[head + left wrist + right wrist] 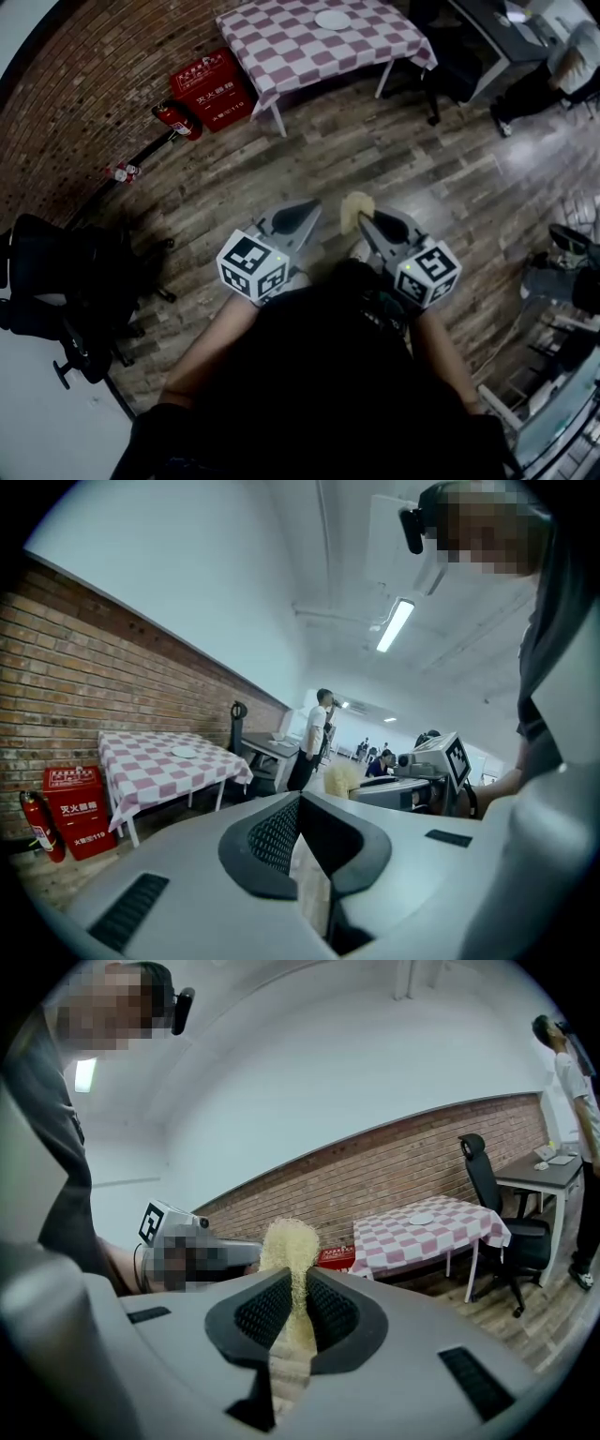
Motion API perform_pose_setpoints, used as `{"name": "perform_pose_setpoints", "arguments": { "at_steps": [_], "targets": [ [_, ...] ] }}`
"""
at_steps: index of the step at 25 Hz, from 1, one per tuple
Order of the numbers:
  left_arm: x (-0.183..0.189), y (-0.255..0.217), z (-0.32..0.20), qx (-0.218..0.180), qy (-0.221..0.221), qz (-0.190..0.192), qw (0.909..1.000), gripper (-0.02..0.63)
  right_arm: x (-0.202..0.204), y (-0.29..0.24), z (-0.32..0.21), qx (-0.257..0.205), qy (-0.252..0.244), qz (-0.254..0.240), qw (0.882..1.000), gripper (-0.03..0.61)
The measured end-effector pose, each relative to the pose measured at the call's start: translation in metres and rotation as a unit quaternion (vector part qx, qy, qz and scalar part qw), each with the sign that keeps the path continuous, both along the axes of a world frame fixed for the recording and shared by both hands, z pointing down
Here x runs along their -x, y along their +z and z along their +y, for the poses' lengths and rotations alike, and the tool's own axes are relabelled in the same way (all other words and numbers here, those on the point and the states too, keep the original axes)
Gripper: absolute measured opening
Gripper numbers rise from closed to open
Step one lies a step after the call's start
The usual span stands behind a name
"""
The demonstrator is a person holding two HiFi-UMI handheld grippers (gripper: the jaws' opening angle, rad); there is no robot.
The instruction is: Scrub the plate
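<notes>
Left gripper (312, 207), right gripper (364, 219), both closed

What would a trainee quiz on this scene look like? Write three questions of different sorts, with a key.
1. Multiple choice: what do the right gripper's jaws hold? A a cup; B a yellow scrub pad; C nothing.
2. True or false: the plate lies on the checkered table, far from both grippers.
3. Fill in: the left gripper's jaws are ____, with nothing between them.
Key: 1 B; 2 true; 3 shut.
</notes>
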State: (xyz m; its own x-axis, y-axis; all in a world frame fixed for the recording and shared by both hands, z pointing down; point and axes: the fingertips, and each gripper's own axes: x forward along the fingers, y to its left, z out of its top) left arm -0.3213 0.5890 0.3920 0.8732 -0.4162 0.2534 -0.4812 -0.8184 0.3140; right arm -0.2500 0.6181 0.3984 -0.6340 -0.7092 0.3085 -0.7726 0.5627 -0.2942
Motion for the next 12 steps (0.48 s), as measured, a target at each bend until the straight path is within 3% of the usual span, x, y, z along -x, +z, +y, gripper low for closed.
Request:
{"name": "perform_pose_setpoints", "arguments": {
  "at_steps": [7,12],
  "targets": [
    [-0.081,-0.008,-0.049,-0.009,0.000,-0.003,1.0000,0.009,-0.072,-0.007,-0.048,-0.009,-0.021,-0.017,1.000,0.046],
    [-0.141,-0.021,-0.074,-0.006,-0.005,0.001,1.0000,0.009,-0.127,-0.019,-0.072,-0.004,-0.052,0.001,0.999,0.046]
  ]
}}
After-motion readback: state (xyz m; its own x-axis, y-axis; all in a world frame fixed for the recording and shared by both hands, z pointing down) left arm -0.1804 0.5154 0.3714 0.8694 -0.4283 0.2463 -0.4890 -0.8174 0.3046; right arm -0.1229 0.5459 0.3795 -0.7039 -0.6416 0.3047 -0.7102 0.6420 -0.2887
